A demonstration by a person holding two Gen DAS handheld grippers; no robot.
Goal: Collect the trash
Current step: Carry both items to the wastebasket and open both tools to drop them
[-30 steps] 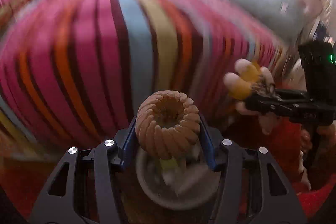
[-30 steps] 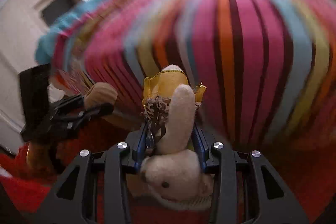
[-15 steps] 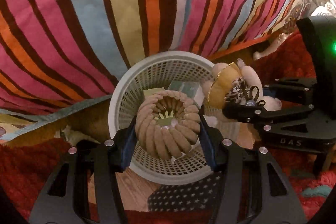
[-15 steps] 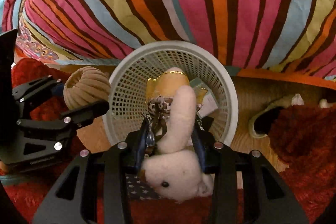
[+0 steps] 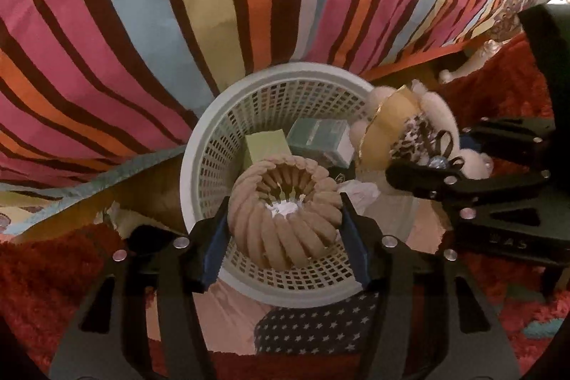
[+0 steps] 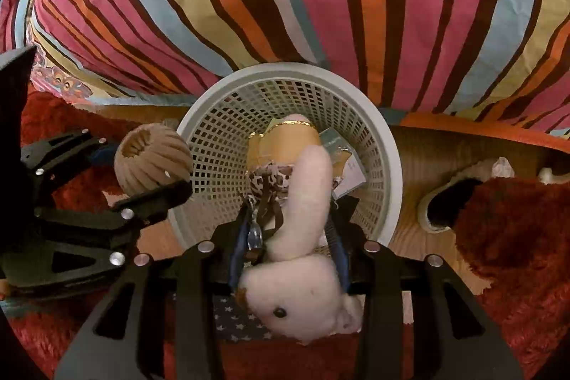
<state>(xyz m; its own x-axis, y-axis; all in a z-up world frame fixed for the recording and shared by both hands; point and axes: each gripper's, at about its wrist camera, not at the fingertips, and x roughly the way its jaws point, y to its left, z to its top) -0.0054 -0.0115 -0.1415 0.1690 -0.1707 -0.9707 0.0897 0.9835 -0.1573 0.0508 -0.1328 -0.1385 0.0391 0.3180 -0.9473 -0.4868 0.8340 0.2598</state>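
Both grippers point steeply down over the white mesh basket [image 5: 199,173] beside the striped bedspread [image 5: 142,24]. The left gripper [image 5: 283,223], its jaws just opening, has the tan ribbed ring [image 5: 285,219] between its pads. The right gripper [image 6: 286,234], jaws also just opening, has the cream plush toy [image 6: 306,202] between its pads, above the basket's inside.

One basket [image 5: 199,162], perhaps two boxes [image 5: 319,139].
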